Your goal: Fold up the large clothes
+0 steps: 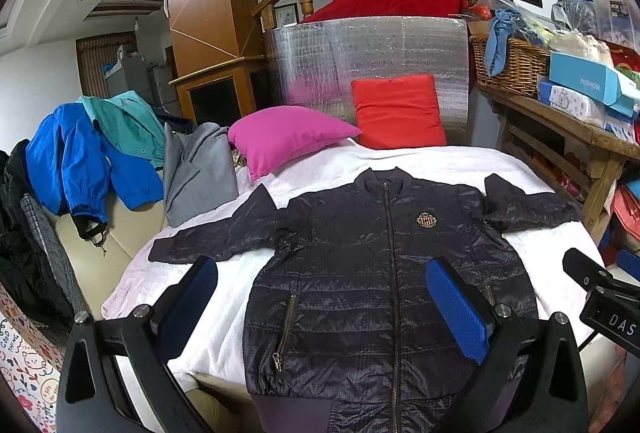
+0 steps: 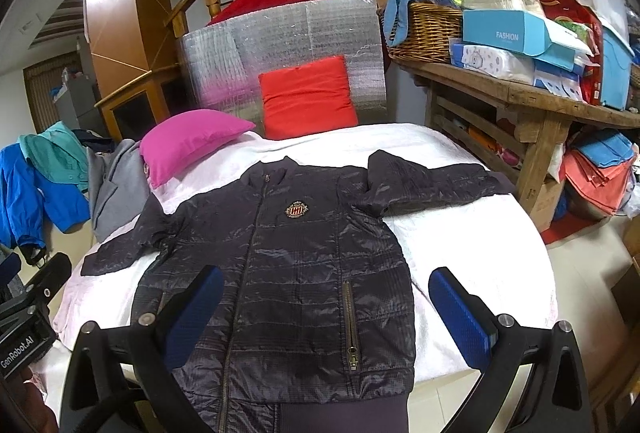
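Both hand-held grippers (image 1: 322,297) (image 2: 326,307) hover spread-fingered above the flat jacket (image 1: 384,273).

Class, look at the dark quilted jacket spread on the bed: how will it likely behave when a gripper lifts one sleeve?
The quilted jacket will probably drape limply: its sleeves already lie flat and wrinkled. Its shiny shell suggests it may slip between the pads. The thin padding hints it is light for its size, so it may slide on the white blanket.

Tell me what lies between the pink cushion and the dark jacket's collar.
Only bare white blanket separates the pink cushion from the dark jacket; the collar sits apart from it. The right wrist view shows it best.
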`<state>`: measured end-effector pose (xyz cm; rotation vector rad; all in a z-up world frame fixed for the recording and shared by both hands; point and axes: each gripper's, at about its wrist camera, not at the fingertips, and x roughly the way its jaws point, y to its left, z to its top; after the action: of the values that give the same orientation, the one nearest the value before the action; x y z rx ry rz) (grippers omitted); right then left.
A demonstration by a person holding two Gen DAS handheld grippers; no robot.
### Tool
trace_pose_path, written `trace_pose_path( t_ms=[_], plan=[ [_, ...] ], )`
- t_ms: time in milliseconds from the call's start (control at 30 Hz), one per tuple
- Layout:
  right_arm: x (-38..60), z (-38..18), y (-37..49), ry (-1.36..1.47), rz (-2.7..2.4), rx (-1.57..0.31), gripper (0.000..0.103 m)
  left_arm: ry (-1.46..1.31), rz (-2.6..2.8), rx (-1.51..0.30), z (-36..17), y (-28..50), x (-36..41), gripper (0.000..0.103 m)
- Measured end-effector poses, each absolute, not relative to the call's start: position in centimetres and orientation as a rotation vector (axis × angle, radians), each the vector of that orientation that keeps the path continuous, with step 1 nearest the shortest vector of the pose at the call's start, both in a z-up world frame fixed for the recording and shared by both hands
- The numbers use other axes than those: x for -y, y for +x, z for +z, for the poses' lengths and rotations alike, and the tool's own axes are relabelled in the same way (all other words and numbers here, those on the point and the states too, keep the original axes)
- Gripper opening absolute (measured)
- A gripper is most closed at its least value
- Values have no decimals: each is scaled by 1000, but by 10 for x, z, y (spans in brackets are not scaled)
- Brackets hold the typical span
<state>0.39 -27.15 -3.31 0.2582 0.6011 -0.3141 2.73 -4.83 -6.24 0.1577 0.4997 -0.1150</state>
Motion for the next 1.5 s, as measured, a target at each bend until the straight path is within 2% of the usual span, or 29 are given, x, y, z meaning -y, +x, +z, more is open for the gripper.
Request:
trace_pose_path(
  t_ms=[1500],
  plan=[
    [273, -47, 15, 256, -325, -648, 103, 142, -107, -539, -73, 45, 45, 103]
  ],
)
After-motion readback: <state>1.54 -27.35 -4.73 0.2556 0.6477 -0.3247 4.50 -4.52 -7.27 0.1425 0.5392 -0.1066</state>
